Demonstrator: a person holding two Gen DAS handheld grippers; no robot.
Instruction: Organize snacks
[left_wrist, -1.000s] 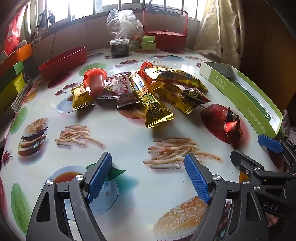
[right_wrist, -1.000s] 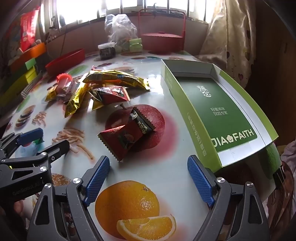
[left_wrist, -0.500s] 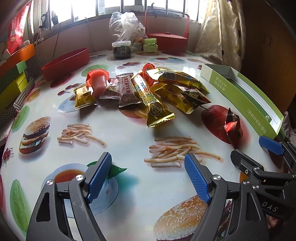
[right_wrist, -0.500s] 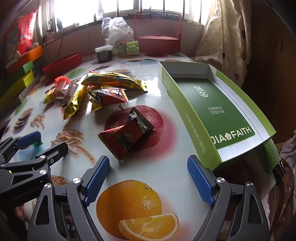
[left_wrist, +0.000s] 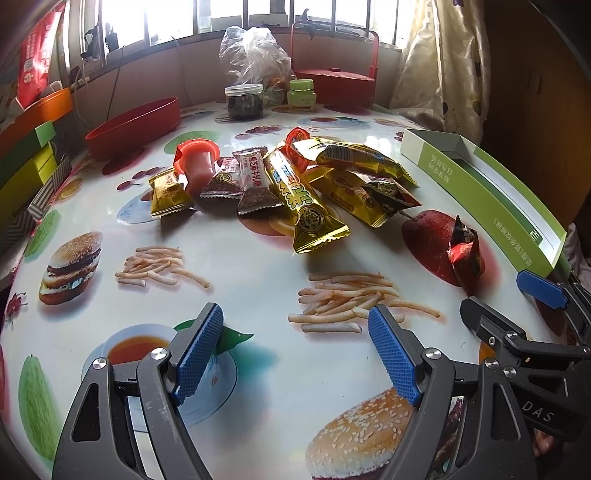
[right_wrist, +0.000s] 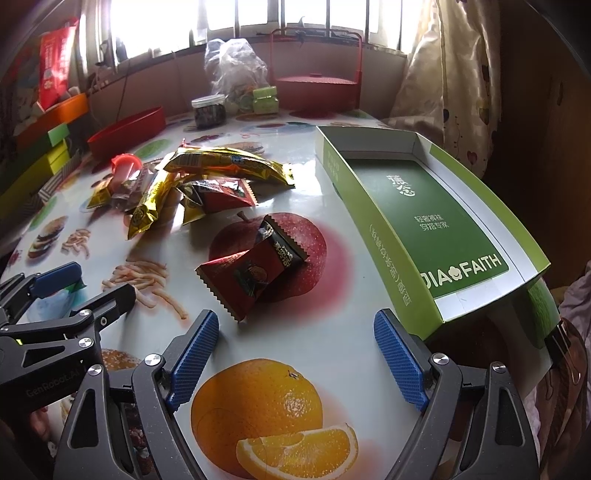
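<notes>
Both tongs, left (left_wrist: 295, 349) & right (right_wrist: 295, 354), spread wide (empty).

Home setting, likely a dining corner by a window. Round table (left_wrist: 258, 266) under a glossy cloth printed with burgers, fries and fruit. Barred windows (right_wrist: 258, 18) along the far wall, bright daylight; patterned curtain (right_wrist: 454, 92) hanging far right. Household clutter at the far edge: red lidded carrier with handle (left_wrist: 334, 79), crumpled plastic bag (left_wrist: 255, 51), dark-filled jar (left_wrist: 244, 101), small green jar (left_wrist: 302, 92). Red bowl (left_wrist: 135, 127) and stacked coloured boxes (left_wrist: 26, 162) on the left.
</notes>
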